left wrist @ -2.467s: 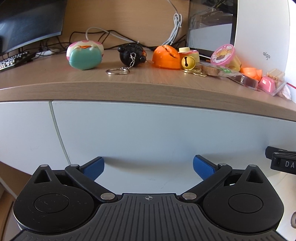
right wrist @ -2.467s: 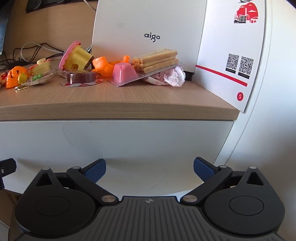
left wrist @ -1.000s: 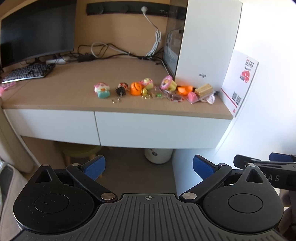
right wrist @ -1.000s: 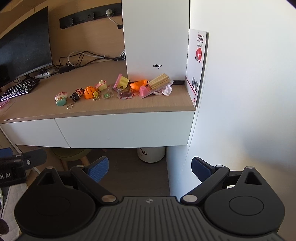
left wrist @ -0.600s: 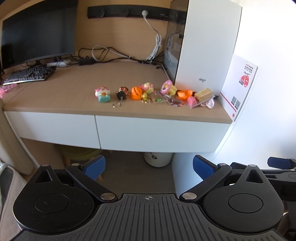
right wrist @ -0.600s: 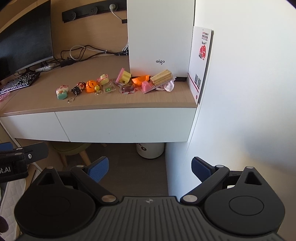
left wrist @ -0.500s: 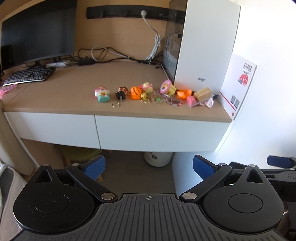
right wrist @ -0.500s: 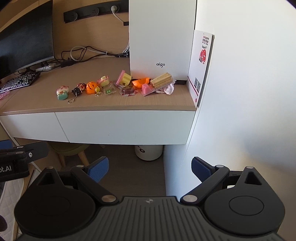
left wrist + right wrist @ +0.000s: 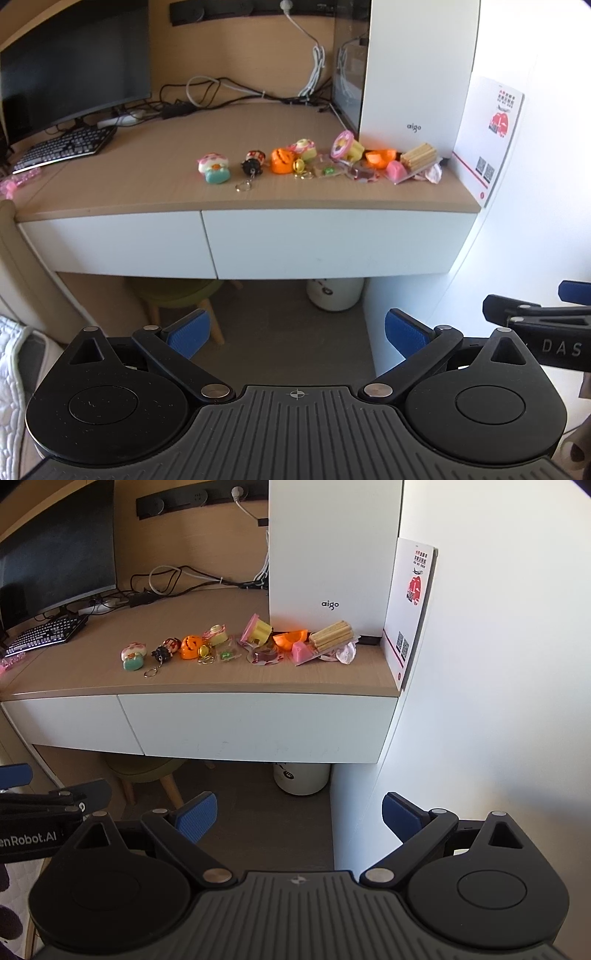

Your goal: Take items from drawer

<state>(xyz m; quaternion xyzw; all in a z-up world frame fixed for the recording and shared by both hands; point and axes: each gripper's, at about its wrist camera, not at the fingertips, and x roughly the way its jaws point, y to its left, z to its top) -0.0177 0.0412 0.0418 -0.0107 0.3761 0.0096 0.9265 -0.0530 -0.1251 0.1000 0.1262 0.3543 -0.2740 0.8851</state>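
Note:
The white right-hand drawer (image 9: 332, 243) (image 9: 258, 727) under the wooden desk is closed flush. On the desktop above it lies a row of several small items: a pink-and-teal toy (image 9: 213, 168) (image 9: 133, 656), a black keychain figure (image 9: 253, 162), an orange pumpkin (image 9: 281, 161) (image 9: 192, 646), a pink cup (image 9: 394, 171) and wafer sticks (image 9: 419, 156) (image 9: 331, 634). My left gripper (image 9: 293, 334) hangs open and empty, well back from the desk. My right gripper (image 9: 297, 814) is likewise open, empty and far from the drawer.
A white computer tower (image 9: 417, 74) stands at the desk's back right, with a leaflet (image 9: 491, 136) on the wall. A monitor (image 9: 70, 70), keyboard (image 9: 62, 147) and cables sit at left. Beneath the desk are a green stool (image 9: 177, 295) and white bin (image 9: 334, 295).
Both grippers have pulled far back from the closed drawer front, from right against it to a wide view of the whole desk. Over the last half second they barely moved.

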